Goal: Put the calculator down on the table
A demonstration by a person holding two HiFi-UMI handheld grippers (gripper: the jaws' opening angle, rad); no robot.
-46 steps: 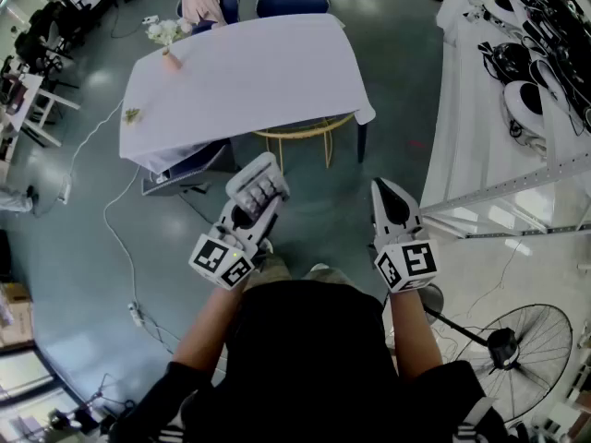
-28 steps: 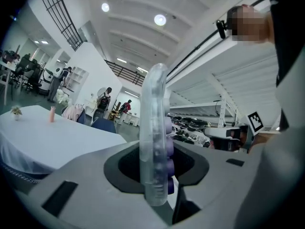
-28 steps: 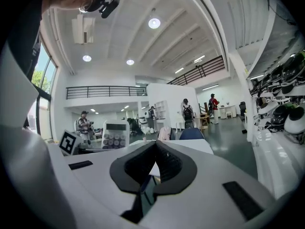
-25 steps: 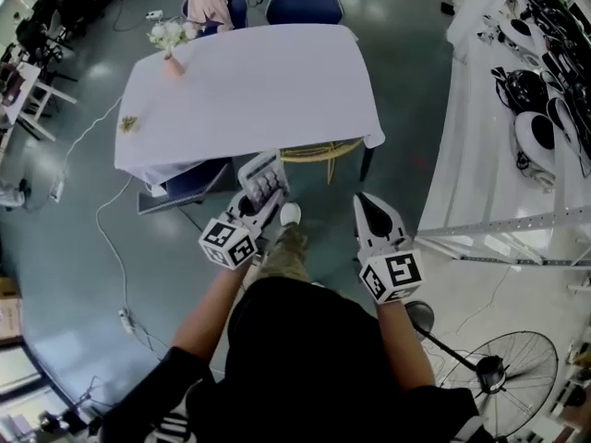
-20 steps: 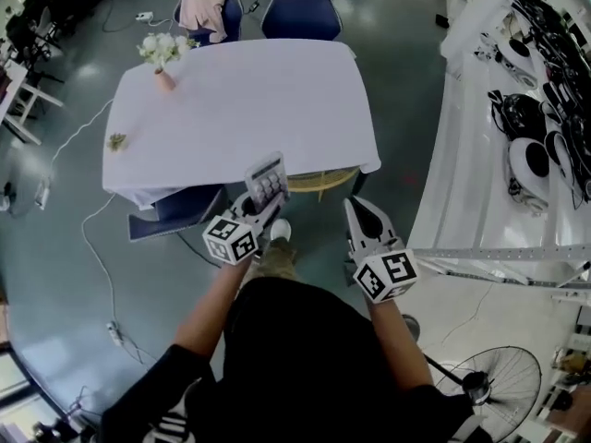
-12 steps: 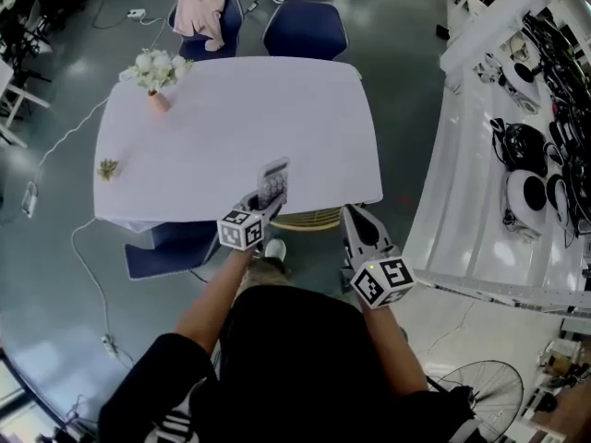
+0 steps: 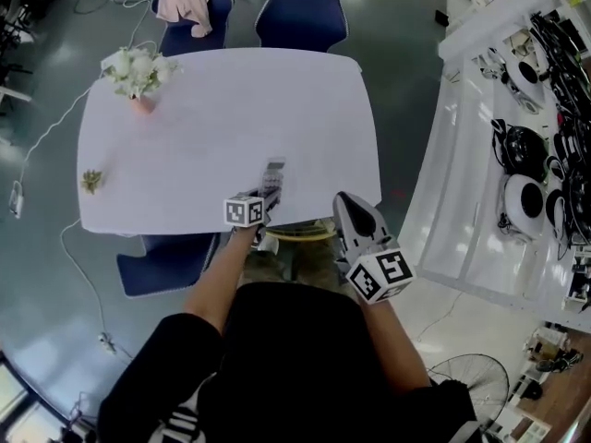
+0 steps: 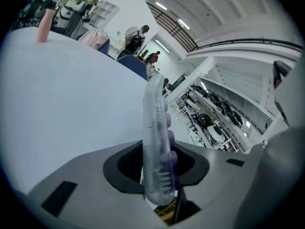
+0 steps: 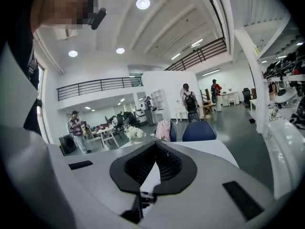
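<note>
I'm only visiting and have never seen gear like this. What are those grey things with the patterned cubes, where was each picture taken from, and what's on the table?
There is no robot here. A person holds a hand-worked gripper in each hand, and the cubes are part of the grippers. The top-down picture comes from a camera on the person's head. The other two come from cameras riding on each gripper, looking along its jaws. The left gripper is clamped on a calculator, over the near part of the white-covered table. The right gripper is closed and empty. On the table are a vase of flowers at a far corner and a small sprig near the left edge.
</note>
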